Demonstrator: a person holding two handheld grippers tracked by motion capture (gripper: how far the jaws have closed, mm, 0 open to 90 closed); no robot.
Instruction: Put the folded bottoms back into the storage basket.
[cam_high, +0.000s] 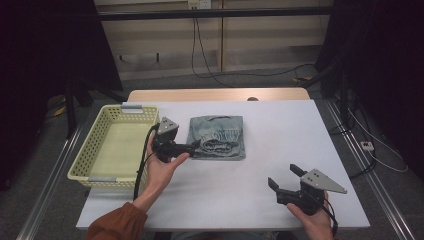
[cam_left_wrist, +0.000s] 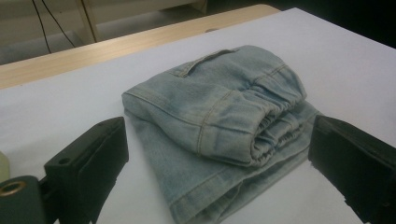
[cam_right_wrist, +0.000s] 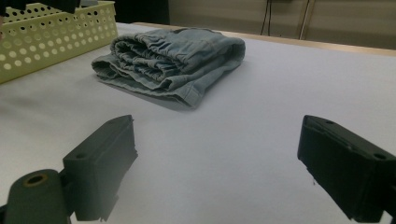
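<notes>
Two grippers wide, jeans untouched

Folded jeans (cam_high: 218, 137) lie flat mid-tabletop (cam_high: 280, 145), just right of the yellow basket (cam_high: 100, 150). Long axis runs front-to-back; elastic waistband faces the person. Left gripper (cam_high: 196, 146), jaws wide, straddles the near-left edge. Right gripper (cam_high: 283, 176), jaws wide, well apart.

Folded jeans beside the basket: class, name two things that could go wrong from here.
1. The left tool stands open around the folded jeans; closing on only the top layers could unfold them when lifted.
2. The yellow basket sits close by; a low carry might catch the denim on its rim.
</notes>
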